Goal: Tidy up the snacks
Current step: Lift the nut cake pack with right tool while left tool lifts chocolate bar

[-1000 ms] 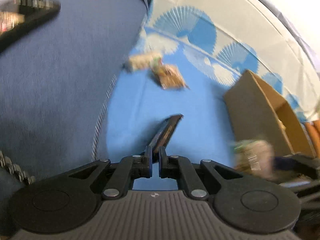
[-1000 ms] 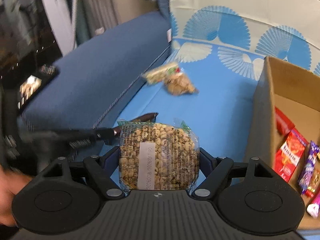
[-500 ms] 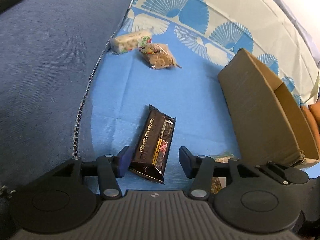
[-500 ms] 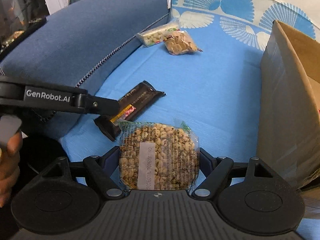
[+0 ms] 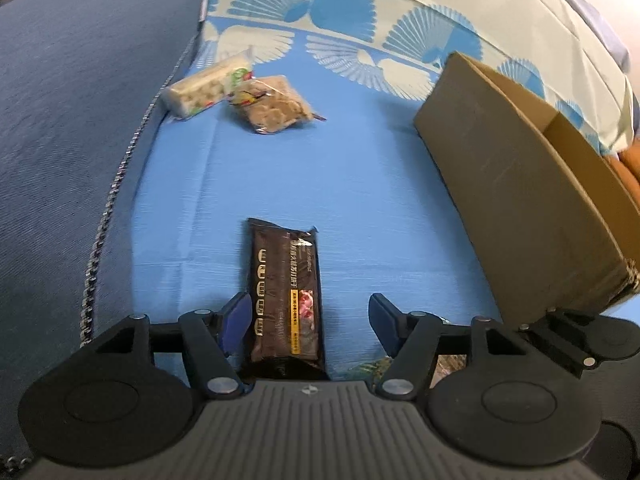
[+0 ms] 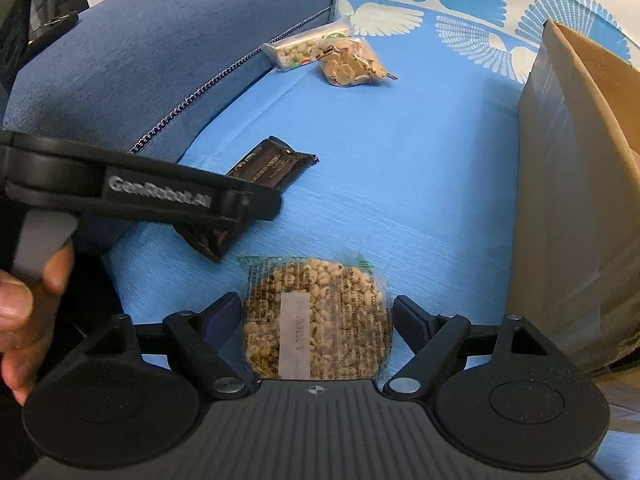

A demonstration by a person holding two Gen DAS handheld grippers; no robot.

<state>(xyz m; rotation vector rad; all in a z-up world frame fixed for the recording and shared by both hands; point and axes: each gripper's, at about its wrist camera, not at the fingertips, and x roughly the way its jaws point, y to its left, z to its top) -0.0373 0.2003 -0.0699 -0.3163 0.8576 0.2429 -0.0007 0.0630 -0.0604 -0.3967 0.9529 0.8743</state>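
Now both jaws stand open over snacks on the blue cloth.
Left gripper (image 5: 310,316) has just opened astride the dark bar (image 5: 286,292) (untouched); right gripper (image 6: 316,312) brackets the peanut pack (image 6: 316,316) beside the cardboard box (image 6: 576,184).

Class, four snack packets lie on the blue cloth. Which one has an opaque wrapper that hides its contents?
The dark brown bar lying between the left gripper's open jaws. The round puffed-grain packet, the cookie bag and the long pale packet are all see-through.
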